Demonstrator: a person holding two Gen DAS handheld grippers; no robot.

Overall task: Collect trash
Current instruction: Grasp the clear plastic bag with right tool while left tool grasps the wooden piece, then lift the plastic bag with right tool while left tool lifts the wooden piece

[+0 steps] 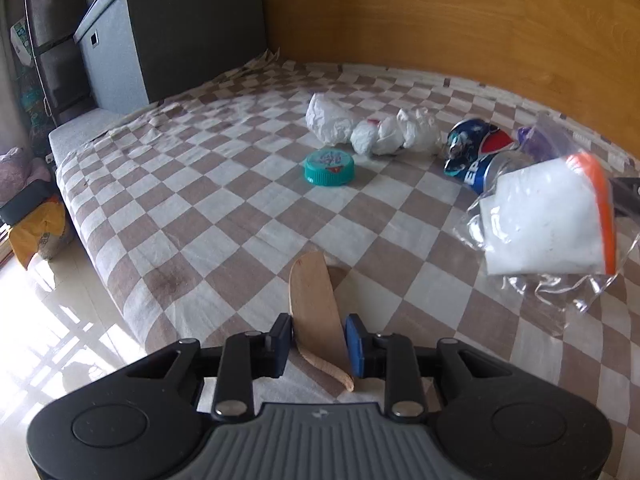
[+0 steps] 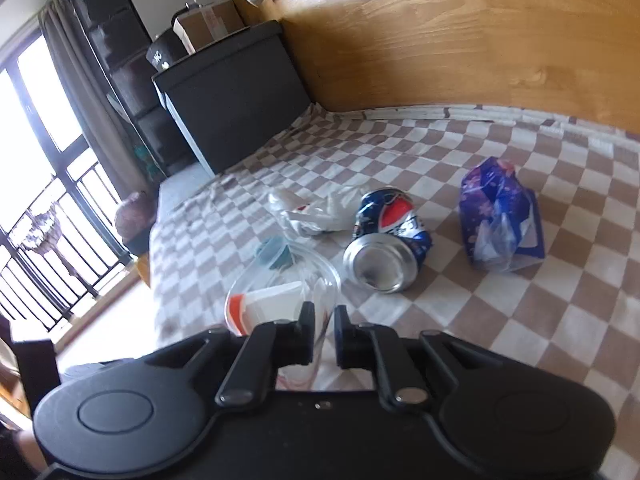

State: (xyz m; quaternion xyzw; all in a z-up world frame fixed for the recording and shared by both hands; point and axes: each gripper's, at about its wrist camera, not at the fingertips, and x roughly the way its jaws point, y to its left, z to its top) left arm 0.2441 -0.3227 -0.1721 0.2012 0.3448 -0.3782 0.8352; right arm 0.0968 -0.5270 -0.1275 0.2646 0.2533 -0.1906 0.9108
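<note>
Clearly, crushed blue can (image 2: 387,240) reads Pepsi.

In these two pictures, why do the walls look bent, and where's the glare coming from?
Left wrist view: the fisheye lens bows the wooden headboard; sunlight glares off the floor. Right wrist view: the window is blown out white, and the clear bag in the right tongs looks smeared.

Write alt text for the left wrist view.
The left hand-held gripper grips wooden sticks over a checkered bedsheet. Beyond lie a teal lid, crumpled white paper, a crushed Pepsi can and a clear bag.
</note>
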